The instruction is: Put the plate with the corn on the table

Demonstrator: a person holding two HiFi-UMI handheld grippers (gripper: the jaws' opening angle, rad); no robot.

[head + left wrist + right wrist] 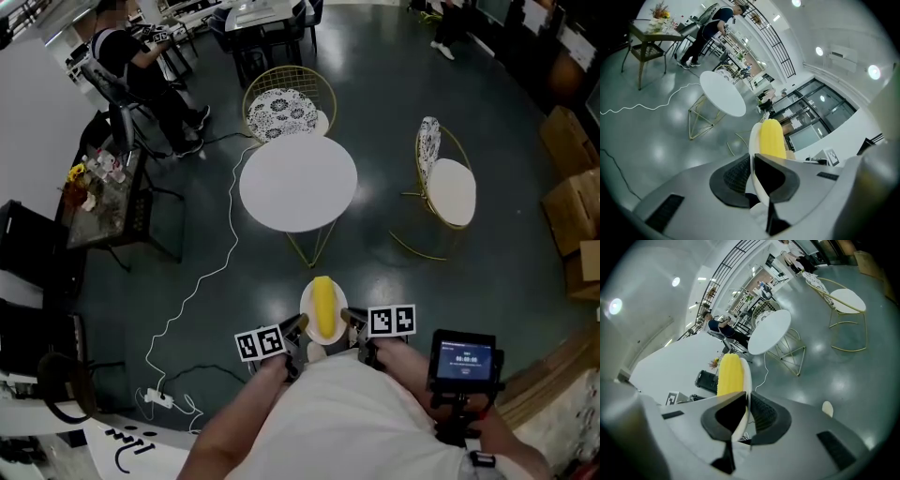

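Left tool [752,164] is clenched on one edge of the white plate [305,314], the rim pinched between its two dark pads. Right tool [746,405] is clenched on the opposite edge in the same way. The plate hangs between them in the air, close in front of the person's body, above the dark floor [394,281]. A yellow corn [324,305] cob lies lengthwise along the plate's middle, pointing away from the person. The round white tabletop [298,183] stands ahead on gold wire legs, well apart from the plate. Two gold wire chairs flank it: one [281,111] behind, one [448,187] to the right. A white cable [187,300] snakes across the floor at left.
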